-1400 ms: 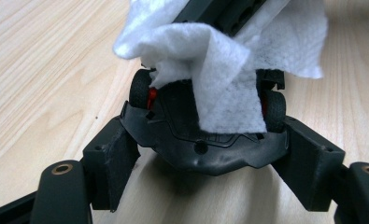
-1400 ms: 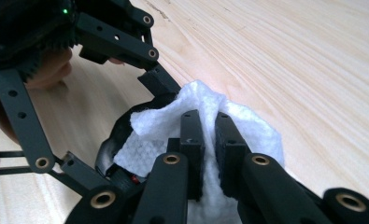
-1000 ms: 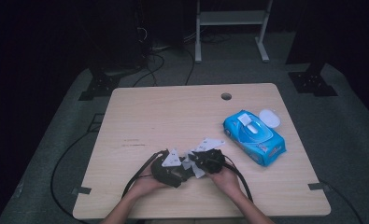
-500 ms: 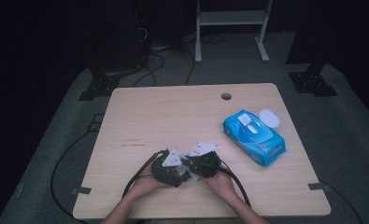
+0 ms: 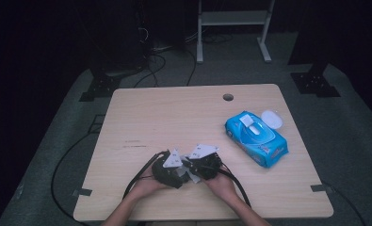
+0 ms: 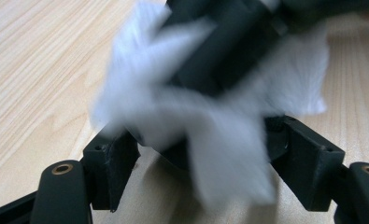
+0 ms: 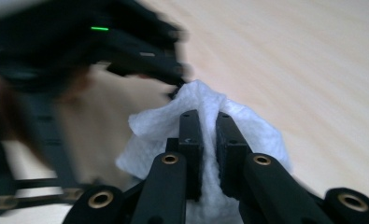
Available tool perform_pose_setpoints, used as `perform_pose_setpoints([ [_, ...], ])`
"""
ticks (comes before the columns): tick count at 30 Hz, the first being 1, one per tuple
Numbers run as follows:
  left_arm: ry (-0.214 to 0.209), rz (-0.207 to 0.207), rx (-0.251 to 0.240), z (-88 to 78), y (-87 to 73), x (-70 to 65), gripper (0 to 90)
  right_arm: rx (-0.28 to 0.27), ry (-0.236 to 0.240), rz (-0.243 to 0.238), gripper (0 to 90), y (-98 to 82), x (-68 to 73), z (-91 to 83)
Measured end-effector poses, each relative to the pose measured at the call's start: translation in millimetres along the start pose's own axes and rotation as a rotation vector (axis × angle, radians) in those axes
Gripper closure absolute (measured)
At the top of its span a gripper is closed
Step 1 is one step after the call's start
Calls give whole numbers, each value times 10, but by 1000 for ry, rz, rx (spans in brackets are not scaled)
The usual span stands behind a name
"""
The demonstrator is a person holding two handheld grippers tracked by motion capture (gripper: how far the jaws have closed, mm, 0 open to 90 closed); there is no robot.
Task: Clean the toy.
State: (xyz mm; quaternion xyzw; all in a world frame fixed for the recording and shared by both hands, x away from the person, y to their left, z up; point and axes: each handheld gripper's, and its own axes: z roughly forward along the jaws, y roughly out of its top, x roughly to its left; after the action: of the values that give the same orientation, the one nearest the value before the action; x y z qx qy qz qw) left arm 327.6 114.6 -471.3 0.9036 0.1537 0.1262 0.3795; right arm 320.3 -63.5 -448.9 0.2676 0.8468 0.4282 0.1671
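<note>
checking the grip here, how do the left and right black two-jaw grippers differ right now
The right black two-jaw gripper has its jaws nearly together, pinching the white wipe; the left black two-jaw gripper stands with jaws wide apart, the wipe lying loose between them. Both meet low over the light wooden table, near its front edge.

Both tongs are black plastic w/ a grey three-cornered plate on top: left tongs (image 5: 170, 168), right tongs (image 5: 203, 162). Black cables trail back past the forearms, which are bare. Jaws are blocky w/ brass-coloured pivot rivets and small screw holes. A green LED glows on the left body.
</note>
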Motion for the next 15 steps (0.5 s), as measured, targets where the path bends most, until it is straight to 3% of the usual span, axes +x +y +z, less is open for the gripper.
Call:
perform_pose_setpoints([
  [4, -3, -9, -2, 8, -2, 10, 261, -1, -83, 58, 827, -67, -219, -67],
  [6, 1, -2, -3, 11, -1, 6, 261, 1, -77, 104, 828, -90, -283, -92],
  [8, 2, 0, -2, 10, -1, 7, 261, 4, -75, 84, 827, -83, -248, -96],
  [10, 2, -5, 0, 11, -7, 14, 261, 4, -24, 60, 824, -74, -191, -79],
  [11, -2, -9, 2, 11, -14, 21, 261, 7, -21, 42, 824, -71, -154, -71],
  [12, -2, -15, 4, 12, -22, 25, 261, 13, -32, 17, 824, -69, -141, -70],
  [15, 8, -19, 18, 5, -55, 54, 262, 27, -65, 42, 825, -108, -230, -112],
])
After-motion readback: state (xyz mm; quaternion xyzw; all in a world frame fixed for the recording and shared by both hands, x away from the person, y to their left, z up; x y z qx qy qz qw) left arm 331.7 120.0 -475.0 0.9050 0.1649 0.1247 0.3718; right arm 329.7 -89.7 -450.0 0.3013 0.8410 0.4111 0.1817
